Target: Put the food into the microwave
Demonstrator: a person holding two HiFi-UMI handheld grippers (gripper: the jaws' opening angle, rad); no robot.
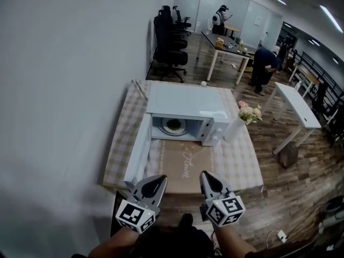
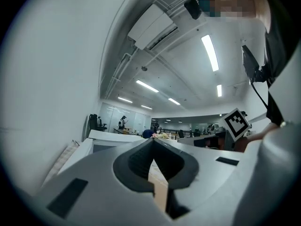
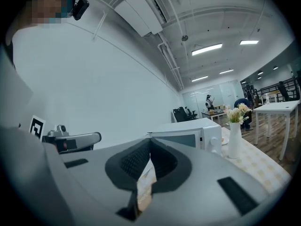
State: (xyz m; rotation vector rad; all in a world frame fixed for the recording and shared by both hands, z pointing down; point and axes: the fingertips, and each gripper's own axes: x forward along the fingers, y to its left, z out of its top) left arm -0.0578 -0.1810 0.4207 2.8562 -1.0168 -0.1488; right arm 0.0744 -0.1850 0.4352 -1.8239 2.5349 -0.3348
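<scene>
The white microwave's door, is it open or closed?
Open. The white box-shaped microwave has its door swung out toward the camera, and a round plate with something green shows inside.

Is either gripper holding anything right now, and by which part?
Nothing is held. The left gripper and right gripper both have jaws shut tip to tip, empty; the food sits inside the open microwave.

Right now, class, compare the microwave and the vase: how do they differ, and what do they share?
The microwave is a wide box; the vase is slim and tall. The microwave stands open with a dish inside; the vase holds flowers. Both are white and stand on the checked table.
</scene>
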